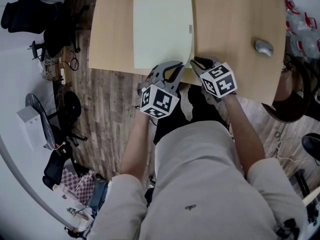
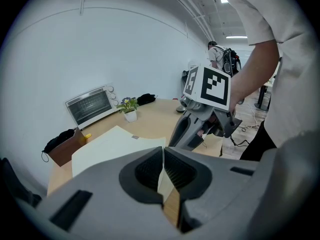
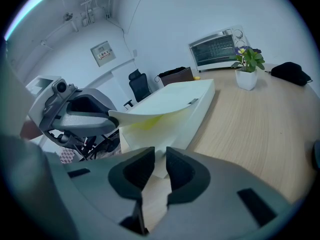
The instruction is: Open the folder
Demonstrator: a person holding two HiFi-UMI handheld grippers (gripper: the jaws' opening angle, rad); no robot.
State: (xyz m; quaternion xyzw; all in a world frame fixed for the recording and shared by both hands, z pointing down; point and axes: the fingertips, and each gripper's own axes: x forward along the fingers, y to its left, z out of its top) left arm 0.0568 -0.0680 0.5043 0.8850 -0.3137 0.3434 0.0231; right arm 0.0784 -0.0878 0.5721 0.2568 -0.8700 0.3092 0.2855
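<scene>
I'm pinching with the left gripper (image 2: 163,156): its jaws are pressing together on the thin edge of the front cover (image 3: 150,115), which is peeling up in a soft curve. The right gripper (image 3: 160,159) is sitting just beside it, jaws narrowly parted and, as far as I can judge, closing on the corner of the lower leaf to pin it down.

The folder (image 1: 162,31) is lying flat on the table (image 1: 230,24), its near right corner at the table's front edge, where both grippers are meeting. It's looking light and floppy (the cover is bending rather than hinging). I'm judging it slick too, so a grip on the very corner may be slipping. I'm reckoning the better hold is deeper along the cover's free edge, lifting slowly towards the spine.
</scene>
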